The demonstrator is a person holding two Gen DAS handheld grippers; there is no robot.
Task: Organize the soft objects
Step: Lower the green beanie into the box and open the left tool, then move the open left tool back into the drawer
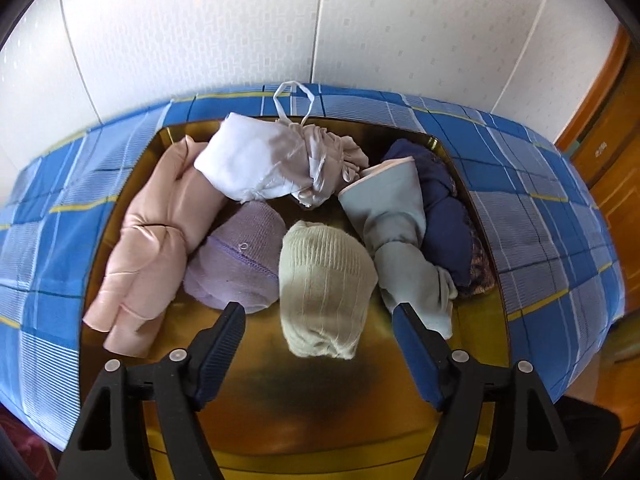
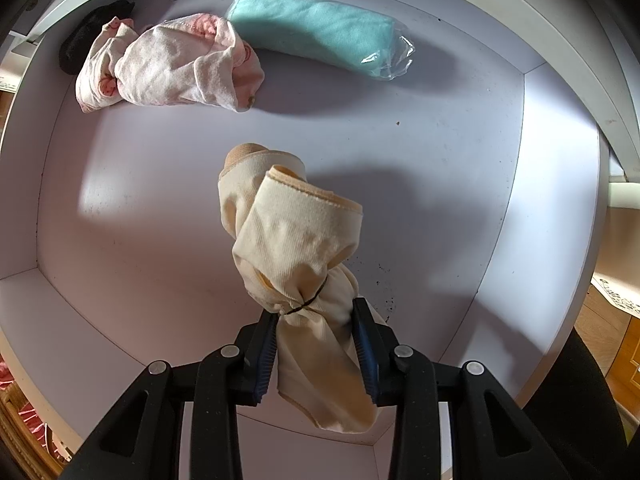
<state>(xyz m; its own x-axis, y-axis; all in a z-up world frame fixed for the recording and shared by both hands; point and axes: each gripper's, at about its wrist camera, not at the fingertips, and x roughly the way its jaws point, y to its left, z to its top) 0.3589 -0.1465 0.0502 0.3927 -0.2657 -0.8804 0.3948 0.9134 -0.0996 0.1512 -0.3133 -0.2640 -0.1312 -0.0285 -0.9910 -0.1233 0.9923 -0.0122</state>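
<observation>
Left wrist view: left gripper (image 1: 320, 316) above a gold tray (image 1: 332, 400), jaws standing apart, pads pressing on nothing. Between the fingers but clear of both, a pale green ribbed bundle (image 1: 324, 288) lying on the tray. Just left of it, touching, a lilac knitted bundle (image 1: 240, 256). Further left, a long pink satin roll (image 1: 156, 236) along the tray's left side. Behind these, a white cloth bundle (image 1: 248, 164) tied with a cord, the cord's loop reaching over the back rim onto a blue checked cloth (image 1: 552, 216) spread under the tray. On the right, a grey-blue roll (image 1: 400, 236) leaning against a dark navy bundle (image 1: 444, 224) at the right edge. White wall panels behind; wooden door at far right.

Right wrist view: right gripper (image 2: 316, 344) pointing down into a white drawer (image 2: 160, 184), jaws clamped on a cream cloth bundle (image 2: 292, 240) bound with a thin dark band. Grip just below the band, on the loose tail end; folded upper part hanging ahead of the fingers above the drawer floor, whether touching it cannot be told. At the drawer's far side, a pink patterned bundle (image 2: 172, 64) beside a teal cloth in clear wrap (image 2: 316, 32), the two touching. A black item (image 2: 92, 36) tucked in the far left corner behind the pink one.
</observation>
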